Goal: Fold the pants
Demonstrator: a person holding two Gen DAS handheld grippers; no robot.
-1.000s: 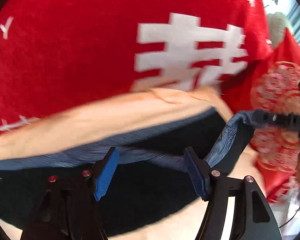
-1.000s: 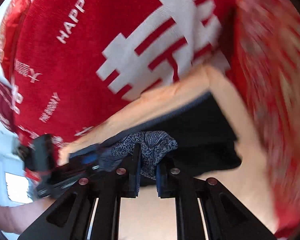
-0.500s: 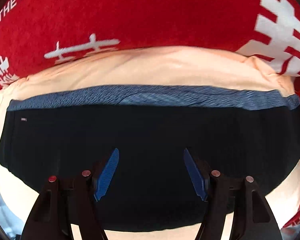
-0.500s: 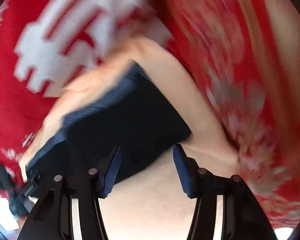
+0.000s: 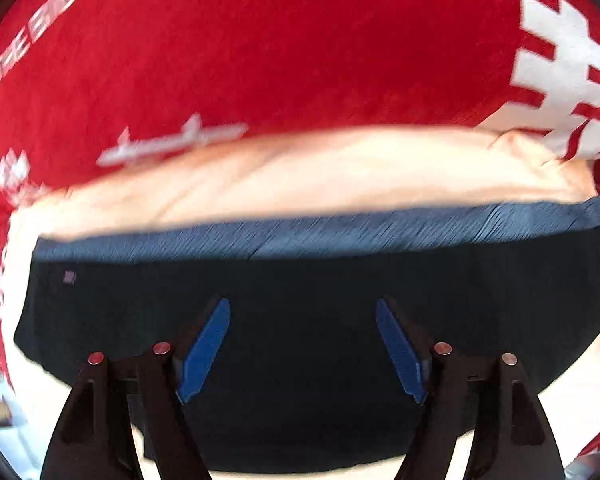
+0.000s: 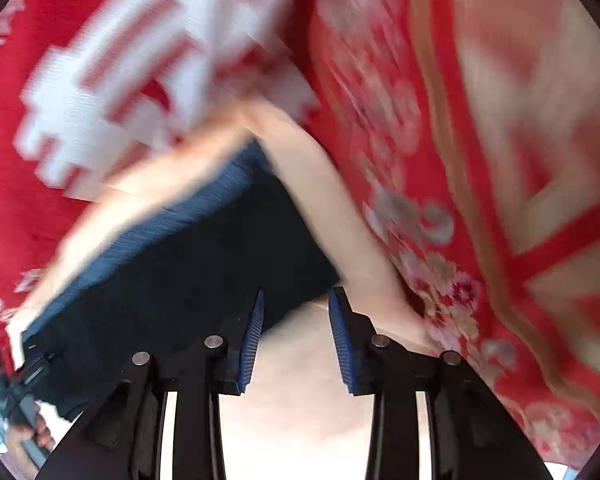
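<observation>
The dark navy pants (image 5: 300,280) lie folded flat on a peach sheet (image 5: 340,168), with a lighter blue band (image 5: 340,232) along the far edge. My left gripper (image 5: 303,308) is open and empty, hovering over the middle of the pants. In the right wrist view the pants (image 6: 188,264) lie at the left, and my right gripper (image 6: 296,300) is open and empty just above their near right corner. The view is blurred.
A red blanket with white lettering (image 5: 260,60) covers the far side. A red floral patterned cloth (image 6: 480,160) lies to the right of the sheet. The other hand-held gripper (image 6: 8,380) shows at the left edge of the right wrist view.
My right gripper let go of the blue waistband and opened, then its jaws narrowed and it moved toward the pants' right corner. The pants now lie flat. My left gripper has pulled back slightly.
</observation>
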